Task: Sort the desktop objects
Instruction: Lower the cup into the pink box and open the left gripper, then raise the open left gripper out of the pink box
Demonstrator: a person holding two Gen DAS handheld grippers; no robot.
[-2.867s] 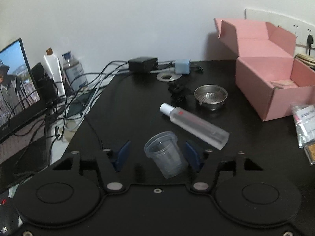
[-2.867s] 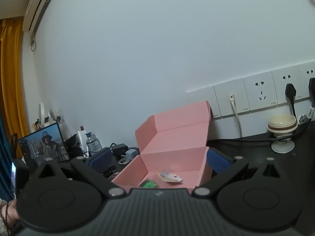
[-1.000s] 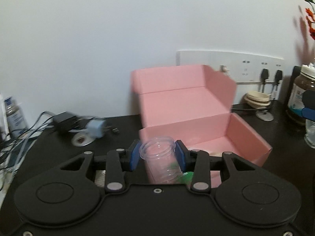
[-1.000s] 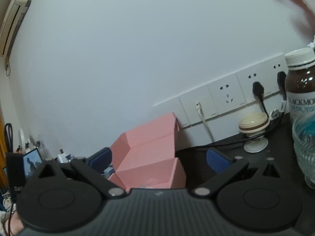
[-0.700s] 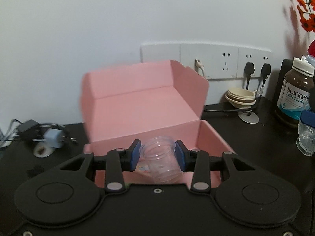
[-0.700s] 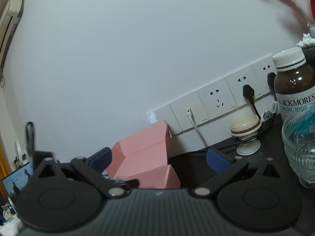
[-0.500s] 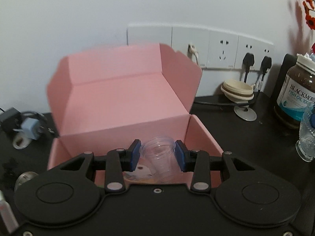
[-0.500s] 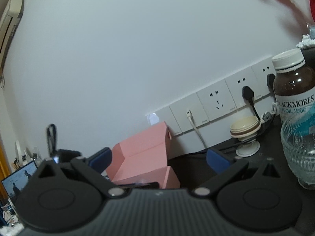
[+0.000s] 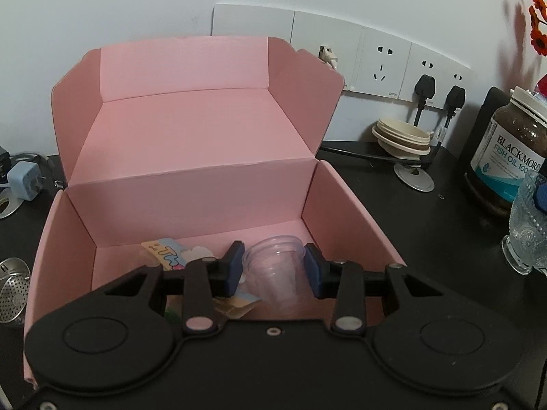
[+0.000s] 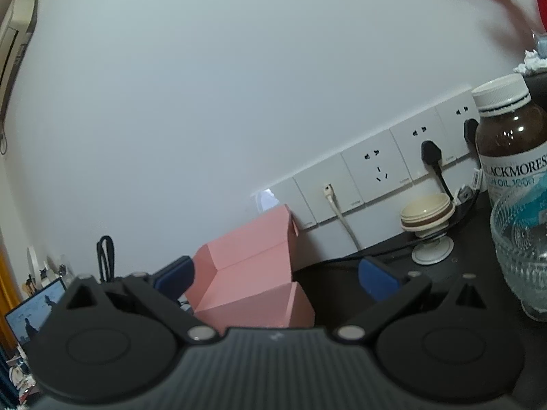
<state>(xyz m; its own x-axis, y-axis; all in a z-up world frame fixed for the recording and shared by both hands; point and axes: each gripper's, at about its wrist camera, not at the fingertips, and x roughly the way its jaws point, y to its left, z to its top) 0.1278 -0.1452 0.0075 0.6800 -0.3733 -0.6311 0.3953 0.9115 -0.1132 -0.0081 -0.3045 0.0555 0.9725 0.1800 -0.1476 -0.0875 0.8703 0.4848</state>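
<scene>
A: What does the left gripper (image 9: 273,268) have?

B: Its two blue pads are pressed against a small clear plastic cup (image 9: 275,270), mouth up and tilted slightly, held over the inside of the open pink cardboard box (image 9: 201,191).

A: Is the cup on the box floor?

B: I cannot tell; it is inside the box's walls, near the right one. A printed paper packet (image 9: 167,251) lies on the floor beside it.

A: And the right gripper (image 10: 277,278)?

B: Its blue pads stand wide apart with nothing between them, above the black desk (image 10: 338,280), with the box ahead to the left. A ribbed clear glass (image 10: 523,253) and a brown fish oil bottle with a white cap (image 10: 509,136) stand at its right.
</scene>
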